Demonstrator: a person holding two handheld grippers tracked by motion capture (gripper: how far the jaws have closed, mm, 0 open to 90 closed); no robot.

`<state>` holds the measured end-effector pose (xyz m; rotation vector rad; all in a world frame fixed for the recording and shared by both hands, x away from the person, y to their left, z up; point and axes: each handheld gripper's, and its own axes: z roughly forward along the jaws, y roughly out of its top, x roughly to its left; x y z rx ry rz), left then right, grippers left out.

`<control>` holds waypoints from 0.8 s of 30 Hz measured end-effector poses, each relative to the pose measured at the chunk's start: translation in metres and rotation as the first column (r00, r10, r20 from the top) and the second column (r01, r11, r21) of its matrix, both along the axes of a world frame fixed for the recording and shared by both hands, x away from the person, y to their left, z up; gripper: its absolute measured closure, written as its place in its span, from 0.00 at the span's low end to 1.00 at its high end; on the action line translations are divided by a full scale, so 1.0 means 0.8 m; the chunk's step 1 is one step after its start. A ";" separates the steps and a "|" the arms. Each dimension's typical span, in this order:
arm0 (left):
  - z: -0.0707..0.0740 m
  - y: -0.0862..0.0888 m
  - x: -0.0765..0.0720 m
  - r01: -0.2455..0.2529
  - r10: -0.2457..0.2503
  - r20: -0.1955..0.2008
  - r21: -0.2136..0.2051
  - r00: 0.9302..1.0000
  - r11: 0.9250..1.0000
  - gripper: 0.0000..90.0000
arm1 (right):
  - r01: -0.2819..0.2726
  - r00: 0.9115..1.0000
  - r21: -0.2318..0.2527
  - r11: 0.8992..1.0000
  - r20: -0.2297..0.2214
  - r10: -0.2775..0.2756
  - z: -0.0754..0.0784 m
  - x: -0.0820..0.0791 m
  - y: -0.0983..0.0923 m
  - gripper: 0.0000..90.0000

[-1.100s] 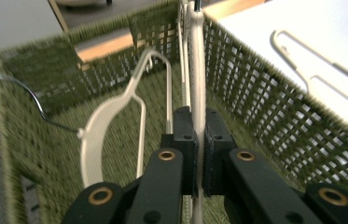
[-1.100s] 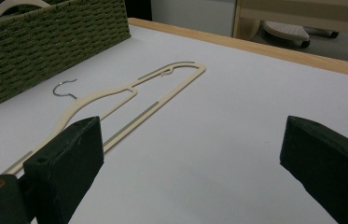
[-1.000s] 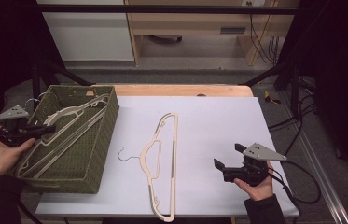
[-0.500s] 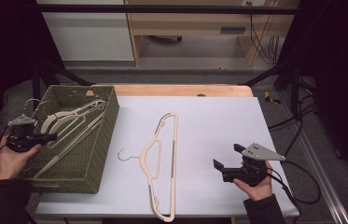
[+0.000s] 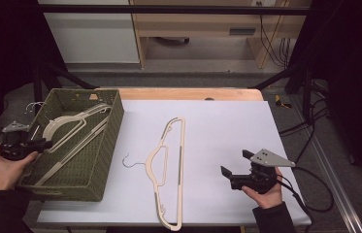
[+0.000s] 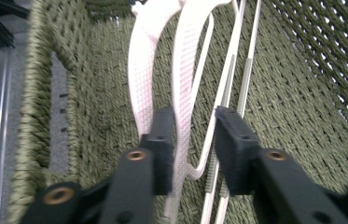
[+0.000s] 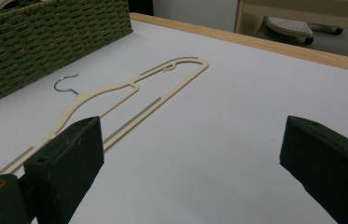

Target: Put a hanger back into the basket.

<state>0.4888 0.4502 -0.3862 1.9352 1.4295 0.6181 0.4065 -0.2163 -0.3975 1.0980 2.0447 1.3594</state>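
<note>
Lowered into the woven basket (image 5: 105,160) since a second ago, the left gripper (image 6: 192,140) has just been opening its fingers; a cream hanger (image 6: 183,88) lies loosely between them, unpressed. Over on the white counter (image 5: 227,126), the right gripper (image 5: 234,167) hovers with fingers spread wide, near a second hanger (image 5: 171,165).
</note>
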 end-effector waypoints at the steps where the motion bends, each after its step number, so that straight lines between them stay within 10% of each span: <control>1: 0.001 0.000 -0.001 0.006 -0.006 0.010 -0.001 1.000 1.000 0.69 | -0.001 1.000 -0.001 1.000 0.000 0.001 0.000 0.000 0.000 0.08; 13: 0.042 -0.026 -0.018 0.069 -0.060 0.155 -0.051 0.986 0.996 0.53 | -0.005 1.000 0.003 1.000 0.010 0.005 0.002 -0.002 0.001 0.07; 24: 0.082 -0.108 -0.053 0.246 -0.188 0.366 -0.118 0.911 0.962 0.29 | -0.012 1.000 0.023 1.000 0.016 0.011 0.005 -0.003 0.005 0.07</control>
